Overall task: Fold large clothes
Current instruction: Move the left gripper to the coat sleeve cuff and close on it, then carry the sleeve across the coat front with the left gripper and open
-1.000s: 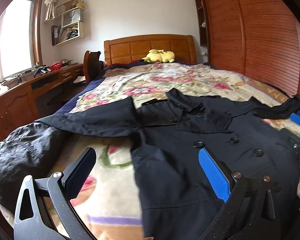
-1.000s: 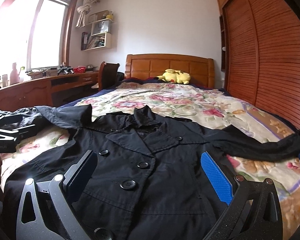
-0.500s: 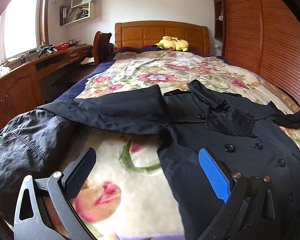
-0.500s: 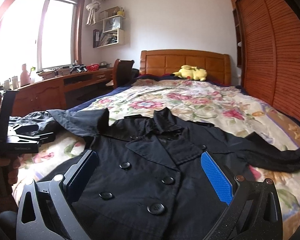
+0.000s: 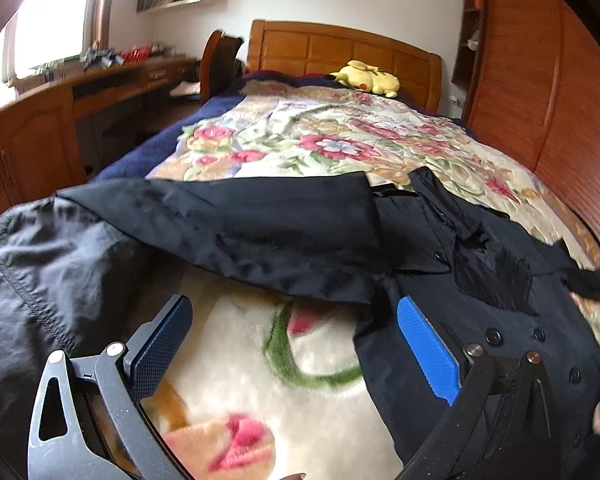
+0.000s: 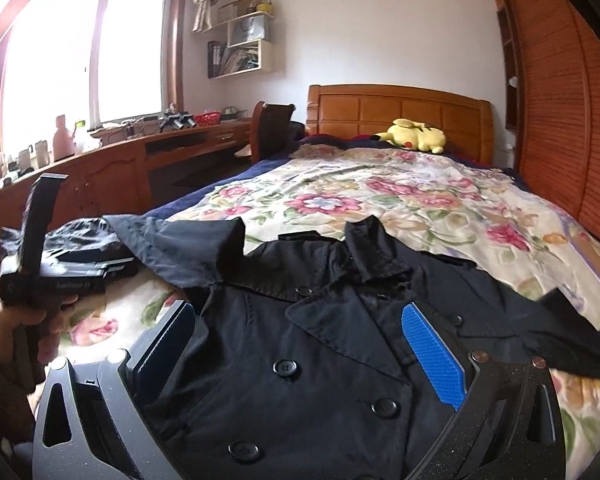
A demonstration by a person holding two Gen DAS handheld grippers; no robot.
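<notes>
I see the black double-breasted cotton coat (image 6: 300, 360) lying flat and unfolded on the floral quilted bedspread (image 6: 380, 200), both my left gripper (image 5: 292, 344) and right gripper (image 6: 296, 344) spread apart, gripping nothing.

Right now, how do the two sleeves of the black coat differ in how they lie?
The left sleeve stretches wide and fairly flat toward the desk side, its end near another dark garment. The right sleeve looks narrower, crumpled and curved toward the wardrobe side. Both are unfolded, lying on the floral blanket.

Coat (image 6: 308, 360) hem beyond frame; sleeve (image 5: 240, 232) motion-blurred.
</notes>
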